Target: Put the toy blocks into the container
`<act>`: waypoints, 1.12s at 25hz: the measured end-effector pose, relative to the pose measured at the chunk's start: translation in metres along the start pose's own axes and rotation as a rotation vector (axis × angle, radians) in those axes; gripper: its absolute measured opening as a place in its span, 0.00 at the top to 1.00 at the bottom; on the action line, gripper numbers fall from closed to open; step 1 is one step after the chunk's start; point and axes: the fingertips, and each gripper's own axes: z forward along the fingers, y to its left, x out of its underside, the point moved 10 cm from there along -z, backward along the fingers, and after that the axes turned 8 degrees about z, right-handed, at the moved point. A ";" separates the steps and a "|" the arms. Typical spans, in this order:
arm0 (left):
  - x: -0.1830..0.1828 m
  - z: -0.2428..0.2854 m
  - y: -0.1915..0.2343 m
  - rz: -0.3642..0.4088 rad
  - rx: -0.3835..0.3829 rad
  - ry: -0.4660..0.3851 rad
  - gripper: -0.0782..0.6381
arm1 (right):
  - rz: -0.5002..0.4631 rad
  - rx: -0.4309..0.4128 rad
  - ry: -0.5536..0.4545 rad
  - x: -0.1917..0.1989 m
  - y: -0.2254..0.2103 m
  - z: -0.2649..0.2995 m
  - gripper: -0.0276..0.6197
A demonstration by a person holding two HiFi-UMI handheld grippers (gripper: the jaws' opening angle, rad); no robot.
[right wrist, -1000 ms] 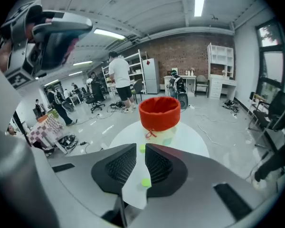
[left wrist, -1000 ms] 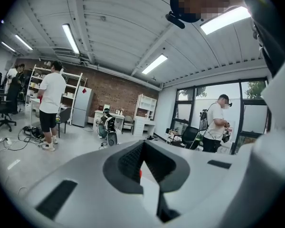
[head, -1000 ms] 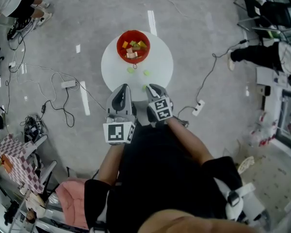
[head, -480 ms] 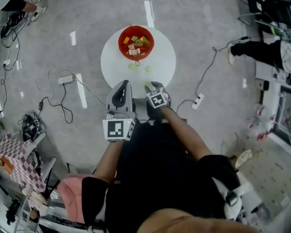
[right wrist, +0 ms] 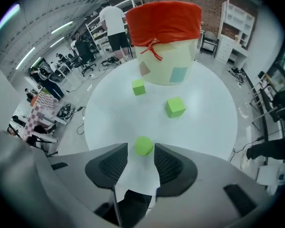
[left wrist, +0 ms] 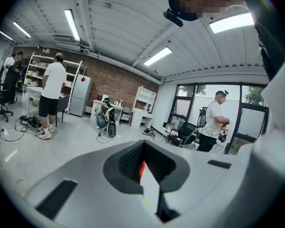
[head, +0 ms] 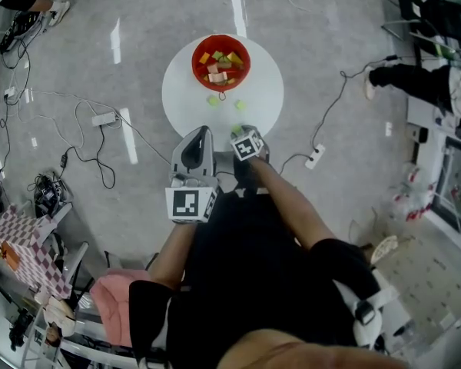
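A red-rimmed container (head: pixel 220 60) with several blocks in it stands at the far side of the round white table (head: pixel 265 91). In the right gripper view the container (right wrist: pixel 166 42) has a cream body, with two green cubes (right wrist: pixel 138 87) (right wrist: pixel 175 107) on the table in front of it. My right gripper (right wrist: pixel 141 148) points steeply down at the table's near edge. Its jaws have just been opening, and a round green block (right wrist: pixel 143 146) lies between their tips, untouched. My left gripper (head: pixel 202 131) hangs beside it, shut and empty, its own view (left wrist: pixel 143 146) facing the room.
Cables and a power strip (head: pixel 106 118) lie on the grey floor left of the table, and another strip (head: pixel 316 157) lies to the right. A checkered item (head: pixel 19 241) sits at the left edge. People stand at shelves and windows far off.
My right gripper has sunk toward the table's near edge and tipped downward. The left gripper has stayed almost where it was.
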 end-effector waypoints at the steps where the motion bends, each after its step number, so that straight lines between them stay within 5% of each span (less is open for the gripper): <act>1: 0.001 -0.001 0.000 -0.004 -0.002 0.003 0.90 | 0.001 0.009 0.004 0.000 0.000 0.003 0.72; 18: 0.005 -0.002 0.009 -0.017 -0.001 -0.004 0.90 | 0.007 0.052 -0.008 -0.012 -0.001 -0.005 0.77; 28: 0.005 -0.005 0.013 0.027 -0.006 -0.006 0.90 | -0.111 -0.035 -0.467 -0.075 0.019 -0.129 0.77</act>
